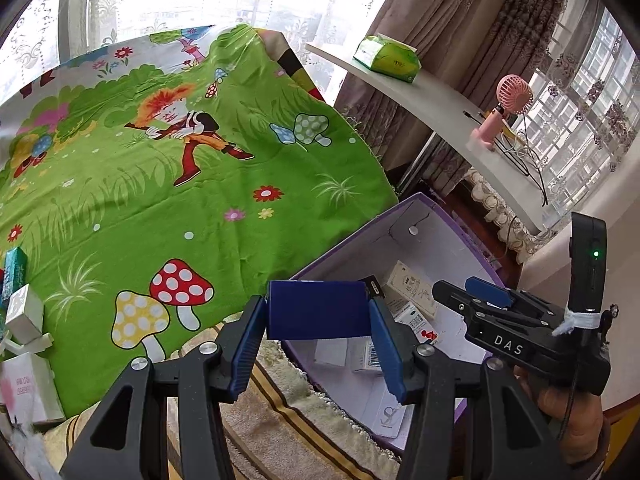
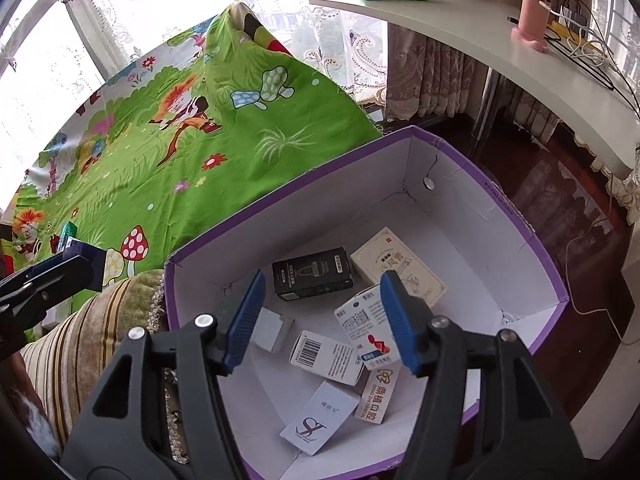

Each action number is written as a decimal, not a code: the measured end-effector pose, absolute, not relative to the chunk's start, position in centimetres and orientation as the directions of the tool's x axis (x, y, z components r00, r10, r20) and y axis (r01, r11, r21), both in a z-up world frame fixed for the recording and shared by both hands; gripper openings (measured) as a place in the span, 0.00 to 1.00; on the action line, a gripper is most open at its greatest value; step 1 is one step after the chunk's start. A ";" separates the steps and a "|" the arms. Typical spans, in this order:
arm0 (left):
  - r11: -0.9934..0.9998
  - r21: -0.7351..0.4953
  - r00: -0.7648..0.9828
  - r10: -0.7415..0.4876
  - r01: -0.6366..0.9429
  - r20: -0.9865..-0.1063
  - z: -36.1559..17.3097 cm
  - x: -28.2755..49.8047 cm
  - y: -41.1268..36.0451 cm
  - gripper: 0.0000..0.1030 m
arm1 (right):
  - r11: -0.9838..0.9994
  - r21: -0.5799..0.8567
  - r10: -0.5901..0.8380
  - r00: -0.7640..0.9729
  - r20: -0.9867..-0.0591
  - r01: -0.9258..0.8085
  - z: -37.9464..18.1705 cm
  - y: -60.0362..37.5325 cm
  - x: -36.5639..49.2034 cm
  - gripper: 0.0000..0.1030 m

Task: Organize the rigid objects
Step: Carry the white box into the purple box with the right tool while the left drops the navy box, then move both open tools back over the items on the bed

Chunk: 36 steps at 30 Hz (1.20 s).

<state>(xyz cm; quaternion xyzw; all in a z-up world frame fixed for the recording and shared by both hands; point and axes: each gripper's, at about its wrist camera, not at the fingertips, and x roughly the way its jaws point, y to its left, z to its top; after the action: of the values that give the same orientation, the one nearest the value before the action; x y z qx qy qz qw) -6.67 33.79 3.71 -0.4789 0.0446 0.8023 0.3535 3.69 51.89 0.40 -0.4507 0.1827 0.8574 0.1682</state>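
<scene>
Two hand-held grippers: your left hand-held gripper [image 1: 318, 318] clamps a dark blue box [image 1: 318, 308] beside the purple box [image 2: 516, 216]; your right hand-held gripper [image 2: 322, 320] hangs open and empty over it.

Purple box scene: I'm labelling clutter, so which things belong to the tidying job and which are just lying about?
Job:
purple box
blue box in left gripper
right gripper, open
small boxes inside, e.g. black box
boxes left on the sheet

Lying about:
tissue pack
pink fan
cables
</scene>
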 end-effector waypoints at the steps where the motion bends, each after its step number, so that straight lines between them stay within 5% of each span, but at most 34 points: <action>1: -0.741 -0.268 -0.286 0.526 -0.616 -0.801 3.7 -6.7 34.1 0.52 | -0.874 0.163 0.127 -0.538 -0.833 -0.458 0.5 52.1 3.8 0.63; 14: -0.719 -0.278 -0.262 0.541 -0.637 -0.799 3.7 -6.9 36.5 0.55 | -0.861 0.178 0.134 -0.550 -0.825 -0.476 0.9 53.5 4.8 0.65; 36: -0.796 -0.305 -0.373 0.535 -0.522 -0.758 5.0 -8.4 28.0 0.55 | -0.913 0.154 0.096 -0.567 -0.818 -0.378 2.1 49.1 3.1 0.66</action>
<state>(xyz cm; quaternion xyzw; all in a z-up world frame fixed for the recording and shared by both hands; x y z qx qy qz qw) -8.45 27.98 5.04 -0.4602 -0.0068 0.8285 0.3191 3.06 49.14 2.10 -0.4449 0.1581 0.8709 0.1362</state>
